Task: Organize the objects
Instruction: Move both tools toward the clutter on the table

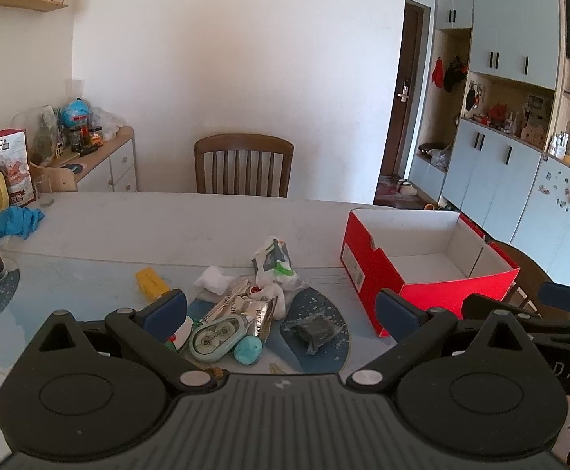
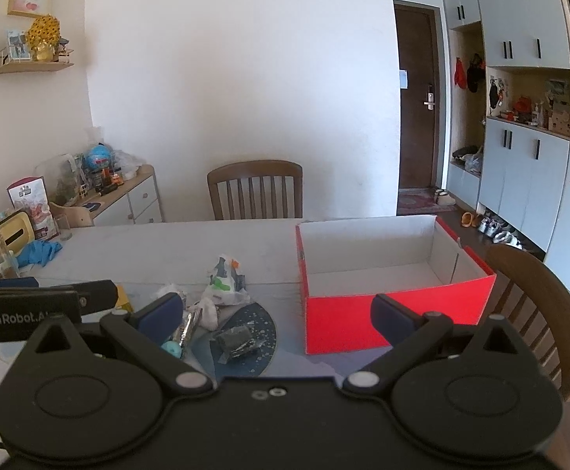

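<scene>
Clutter is sitting in one pile on the table (image 1: 128, 227), so here's the count: one yellow block (image 1: 151, 282), one mint correction-tape dispenser (image 1: 216, 336), one turquoise ball (image 1: 248, 349), one dark wrapped lump (image 1: 317, 329) on a blue placemat (image 1: 324, 305), one green-and-white plastic packet (image 1: 275, 262), a couple of silver foil wrappers (image 1: 259, 313) and some white crumpled tissue (image 1: 214, 280). One red box (image 1: 433, 286) is standing open-topped to the right of the pile with nothing showing in it.

Both tools are hovering over the near edge. Left gripper (image 1: 281, 309) is spreading its fingers wide, and the pile is lying just beyond and between them, untouched. Right gripper (image 2: 275, 315) is also gaping wide and holding nothing; the dark lump is lying between its fingers, and the box's front wall is sitting behind its right finger (image 2: 396, 319).
</scene>
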`<state>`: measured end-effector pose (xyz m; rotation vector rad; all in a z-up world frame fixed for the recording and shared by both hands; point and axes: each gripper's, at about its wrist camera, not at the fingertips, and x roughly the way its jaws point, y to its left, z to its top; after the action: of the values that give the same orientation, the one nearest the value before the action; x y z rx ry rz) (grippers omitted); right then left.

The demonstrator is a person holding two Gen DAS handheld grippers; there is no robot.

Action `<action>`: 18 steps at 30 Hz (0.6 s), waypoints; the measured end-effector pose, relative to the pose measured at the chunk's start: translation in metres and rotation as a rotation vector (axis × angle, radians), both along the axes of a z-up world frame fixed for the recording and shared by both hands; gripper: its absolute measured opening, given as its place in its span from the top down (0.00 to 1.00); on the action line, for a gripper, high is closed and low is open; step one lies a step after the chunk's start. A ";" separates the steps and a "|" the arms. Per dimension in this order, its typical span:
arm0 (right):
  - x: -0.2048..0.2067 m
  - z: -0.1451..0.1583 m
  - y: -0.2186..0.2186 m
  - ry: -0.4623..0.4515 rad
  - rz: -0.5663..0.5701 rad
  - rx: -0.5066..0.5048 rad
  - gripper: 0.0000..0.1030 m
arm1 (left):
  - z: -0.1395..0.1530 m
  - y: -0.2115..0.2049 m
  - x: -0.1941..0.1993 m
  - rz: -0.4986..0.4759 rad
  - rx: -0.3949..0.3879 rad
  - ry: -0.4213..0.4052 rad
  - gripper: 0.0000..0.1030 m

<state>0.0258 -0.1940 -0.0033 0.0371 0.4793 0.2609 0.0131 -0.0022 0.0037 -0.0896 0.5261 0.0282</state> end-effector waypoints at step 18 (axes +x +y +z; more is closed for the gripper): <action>0.023 -0.008 0.045 0.058 0.033 -0.015 0.01 | -0.014 0.038 0.031 -0.032 0.025 0.006 0.00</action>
<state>0.0489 -0.1489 -0.0118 0.0224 0.5403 0.2889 0.0441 0.0359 -0.0102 -0.0566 0.5333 0.0039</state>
